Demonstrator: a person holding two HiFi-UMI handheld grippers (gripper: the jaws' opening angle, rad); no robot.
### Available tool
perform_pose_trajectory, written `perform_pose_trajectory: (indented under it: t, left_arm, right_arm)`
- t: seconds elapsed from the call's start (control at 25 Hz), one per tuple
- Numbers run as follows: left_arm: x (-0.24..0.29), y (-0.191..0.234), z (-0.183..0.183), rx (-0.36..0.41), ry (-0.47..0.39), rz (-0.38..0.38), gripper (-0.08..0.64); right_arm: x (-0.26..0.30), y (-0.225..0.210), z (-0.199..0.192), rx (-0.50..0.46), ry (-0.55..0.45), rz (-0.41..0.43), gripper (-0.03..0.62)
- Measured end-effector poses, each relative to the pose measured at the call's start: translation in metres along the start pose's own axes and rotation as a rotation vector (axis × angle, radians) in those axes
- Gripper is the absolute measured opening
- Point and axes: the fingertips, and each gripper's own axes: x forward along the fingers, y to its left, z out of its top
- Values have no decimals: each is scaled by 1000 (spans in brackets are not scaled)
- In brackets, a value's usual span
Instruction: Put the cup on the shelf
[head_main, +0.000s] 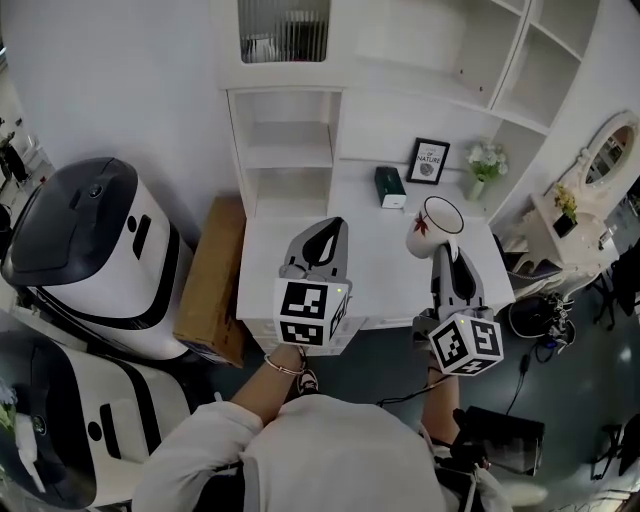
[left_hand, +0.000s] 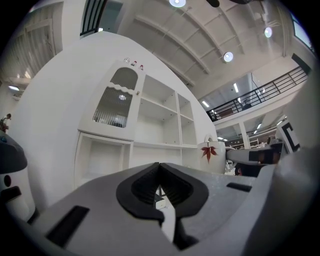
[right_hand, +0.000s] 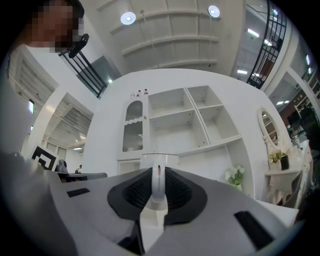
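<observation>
Over the table (head_main: 375, 265), right gripper (head_main: 441, 250) (right_hand: 158, 186) clamps the cup (head_main: 436, 224) (right_hand: 159, 161) by its handle, left gripper (head_main: 326, 234) (left_hand: 160, 186) clenched.

White cup (head_main: 436, 228) with red leaf, white shelf (head_main: 290, 152), green box (head_main: 390, 187)

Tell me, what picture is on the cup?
A red maple leaf on the white cup, clearest in the left gripper view.
</observation>
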Motion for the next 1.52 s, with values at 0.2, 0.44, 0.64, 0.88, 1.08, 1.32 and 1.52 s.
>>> perform_pose_trajectory:
  t: [0.2, 0.44, 0.64, 0.88, 1.08, 1.32, 1.52]
  left_arm:
    - [29, 14, 1, -3, 0, -13, 8]
    - [61, 42, -1, -12, -11, -6, 8]
    - [88, 60, -3, -14, -21, -7, 8]
    - [121, 78, -11, -9, -10, -16, 8]
    - [142, 92, -17, -2, -1, -18, 8]
    - [155, 102, -37, -14, 42, -8, 8]
    - [162, 108, -54, -21, 81, 24, 8]
  right_arm:
    - [29, -8, -6, 5, 12, -16, 72]
    - [69, -13, -12, -7, 16, -15, 71]
    - [100, -20, -15, -17, 10, -20, 72]
    - [132, -30, -29, -14, 16, -30, 71]
    - [152, -39, -40, -1, 21, -50, 71]
    - [166, -48, -56, 10, 47, -58, 72]
    - [179, -58, -72, 25, 84, -39, 72]
